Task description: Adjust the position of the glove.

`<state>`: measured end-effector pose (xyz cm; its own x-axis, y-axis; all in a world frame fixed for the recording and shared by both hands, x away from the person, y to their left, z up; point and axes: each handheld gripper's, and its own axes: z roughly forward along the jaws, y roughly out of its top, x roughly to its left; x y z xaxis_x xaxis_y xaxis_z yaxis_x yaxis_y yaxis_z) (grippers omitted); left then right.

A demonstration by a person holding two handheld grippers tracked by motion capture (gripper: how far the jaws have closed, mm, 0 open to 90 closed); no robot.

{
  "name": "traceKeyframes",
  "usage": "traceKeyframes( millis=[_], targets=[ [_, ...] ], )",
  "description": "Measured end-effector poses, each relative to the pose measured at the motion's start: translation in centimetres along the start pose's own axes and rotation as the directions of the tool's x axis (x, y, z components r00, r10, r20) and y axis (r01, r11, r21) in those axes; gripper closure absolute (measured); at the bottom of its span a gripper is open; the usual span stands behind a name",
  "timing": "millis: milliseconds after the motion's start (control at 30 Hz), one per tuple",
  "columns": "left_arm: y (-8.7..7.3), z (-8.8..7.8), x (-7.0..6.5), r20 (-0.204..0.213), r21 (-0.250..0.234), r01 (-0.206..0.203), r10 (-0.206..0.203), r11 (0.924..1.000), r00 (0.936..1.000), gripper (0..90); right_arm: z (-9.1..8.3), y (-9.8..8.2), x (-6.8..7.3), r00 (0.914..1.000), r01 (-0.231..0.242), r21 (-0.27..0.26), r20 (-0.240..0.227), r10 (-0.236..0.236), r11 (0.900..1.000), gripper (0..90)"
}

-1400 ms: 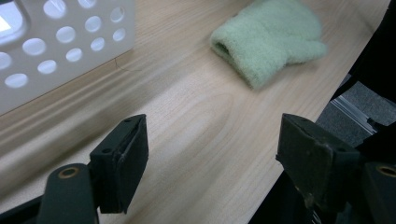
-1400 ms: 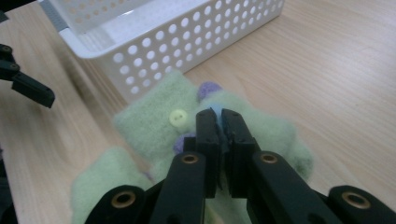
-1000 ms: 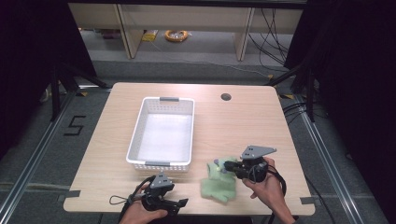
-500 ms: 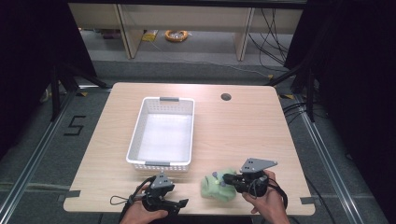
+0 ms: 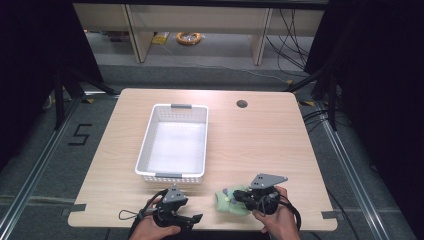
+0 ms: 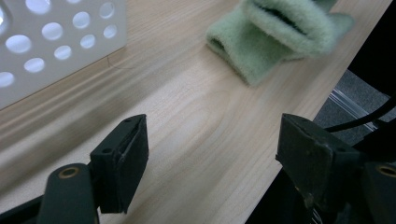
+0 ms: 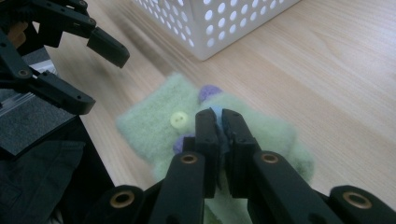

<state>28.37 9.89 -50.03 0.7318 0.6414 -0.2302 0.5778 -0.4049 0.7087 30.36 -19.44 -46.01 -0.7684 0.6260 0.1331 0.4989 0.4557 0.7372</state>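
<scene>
On the table (image 5: 280, 145) the basket (image 5: 175, 142) sits ahead of my left gripper (image 5: 192, 218), with the fleece cloth (image 5: 231, 201) at the near edge right of it, under my right gripper (image 5: 235, 197).

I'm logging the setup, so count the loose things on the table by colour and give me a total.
White: 1, the basket.
Green: 1, the fuzzy cloth, pinched in the right claw.
Total: 2.

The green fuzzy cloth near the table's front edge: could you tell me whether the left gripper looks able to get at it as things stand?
Probably yes. The left gripper is open, with bare table between it and the green cloth. The right gripper is already shut on the cloth's far part, so the near edge looks free.
</scene>
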Motion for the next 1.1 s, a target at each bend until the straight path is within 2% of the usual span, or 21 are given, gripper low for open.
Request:
traceKeyframes(
  millis=[133,167,200,233,300,367,400,433,467,500,533,567,600,667,700,733,767,900,1033,1067,1100],
  targets=[
    [0.0,0.1,-0.1,-0.008,0.001,0.003,-0.003,1.0000,1.0000,24.7,0.6,0.0,0.0,0.9999,0.003,0.019,0.015,-0.003,1.000,86.2],
    [0.0,0.2,-0.2,0.007,-0.008,0.007,-0.007,0.9999,0.9999,24.7,0.8,-0.1,-0.1,0.9997,0.012,0.027,0.019,-0.012,1.000,86.0],
    [0.0,0.2,-0.3,0.005,-0.018,0.020,-0.020,0.9996,0.9998,24.8,1.0,-0.2,0.1,0.9997,-0.007,0.027,0.022,0.007,1.000,86.0],
    [0.0,0.1,-0.3,0.005,-0.008,0.007,-0.007,0.9999,1.0000,24.8,1.1,-0.3,-0.1,0.9998,0.004,0.040,0.020,-0.004,0.999,85.8],
    [0.0,0.1,-0.2,0.005,0.001,-0.001,0.001,1.0000,1.0000,24.9,1.4,-0.5,-0.1,0.9999,-0.002,0.040,0.013,0.002,0.999,84.9],
    [0.0,0.2,-0.3,-0.001,-0.001,0.000,0.000,1.0000,1.0000,25.1,1.6,-0.6,0.0,0.9998,-0.019,0.040,0.009,0.019,0.999,83.3],
    [0.0,0.2,-0.4,0.009,-0.002,0.001,-0.001,1.0000,1.0000,25.8,1.6,-0.6,-0.1,0.9998,-0.006,0.033,0.020,0.005,0.999,82.0],
    [0.0,0.2,-0.4,0.009,-0.002,0.001,-0.001,1.0000,1.0000,26.7,1.6,-0.6,-0.1,0.9998,-0.012,0.035,0.016,0.011,0.999,80.3],
    [0.1,0.4,-0.7,0.014,-0.030,0.021,-0.021,0.9993,0.9997,28.1,1.5,-0.6,-0.1,0.9996,-0.029,0.045,0.008,0.029,0.999,76.8],
    [0.1,0.4,-0.7,0.014,-0.030,0.021,-0.021,0.9993,0.9997,29.8,1.4,-0.6,-0.1,0.9996,-0.026,0.022,0.009,0.026,0.999,74.7],
    [0.2,0.5,-0.9,0.026,-0.017,0.011,-0.010,0.9998,0.9996,31.7,1.2,-0.5,-0.2,0.9998,-0.019,0.023,0.003,0.019,1.000,72.7],
    [0.3,0.6,-1.1,0.032,-0.019,0.008,-0.007,0.9998,0.9995,32.0,1.0,-0.5,-0.1,0.9990,-0.044,0.011,0.001,0.044,0.999,70.1],
    [0.4,0.8,-1.4,0.038,-0.029,0.017,-0.016,0.9994,0.9991,32.6,0.7,-0.4,-0.6,0.9999,-0.008,-0.017,-0.006,0.008,1.000,69.8],
    [0.7,0.9,-1.8,0.046,-0.035,-0.010,0.012,0.9993,0.9988,34.8,-0.4,-0.3,-0.9,0.9998,-0.010,-0.023,0.019,0.010,1.000,68.8],
    [0.8,1.1,-2.1,0.053,-0.045,-0.014,0.017,0.9989,0.9984,36.1,-0.7,-0.3,-1.2,0.9999,0.003,-0.033,0.013,-0.003,0.999,68.8],
    [1.0,1.2,-2.3,0.055,-0.049,-0.018,0.021,0.9987,0.9983,37.5,-1.3,-0.4,-1.4,0.9995,-0.014,-0.030,0.028,0.015,0.999,68.8],
    [1.2,1.3,-2.5,0.060,-0.049,-0.032,0.035,0.9983,0.9976,38.6,-1.6,-0.5,-1.6,0.9996,-0.009,-0.032,0.027,0.010,0.999,68.8],
    [1.9,2.0,-3.5,0.077,-0.048,-0.042,0.045,0.9980,0.9960,40.8,-2.4,-1.6,-1.9,0.9989,-0.031,-0.009,0.034,0.031,0.999,67.3],
    [2.7,3.0,-4.1,0.073,-0.042,-0.070,0.073,0.9967,0.9947,41.9,-2.7,-2.7,-2.2,0.9990,-0.041,0.012,0.020,0.041,0.999,64.4],
    [2.8,3.0,-3.9,0.059,-0.018,-0.100,0.101,0.9948,0.9931,42.3,-2.7,-2.9,-2.3,0.9987,-0.047,0.013,0.022,0.046,0.999,63.3],
    [2.9,3.3,-3.9,0.045,-0.009,-0.099,0.099,0.9951,0.9941,42.7,-2.6,-3.0,-2.3,0.9988,-0.042,0.011,0.027,0.042,0.999,62.6]
  ],
)
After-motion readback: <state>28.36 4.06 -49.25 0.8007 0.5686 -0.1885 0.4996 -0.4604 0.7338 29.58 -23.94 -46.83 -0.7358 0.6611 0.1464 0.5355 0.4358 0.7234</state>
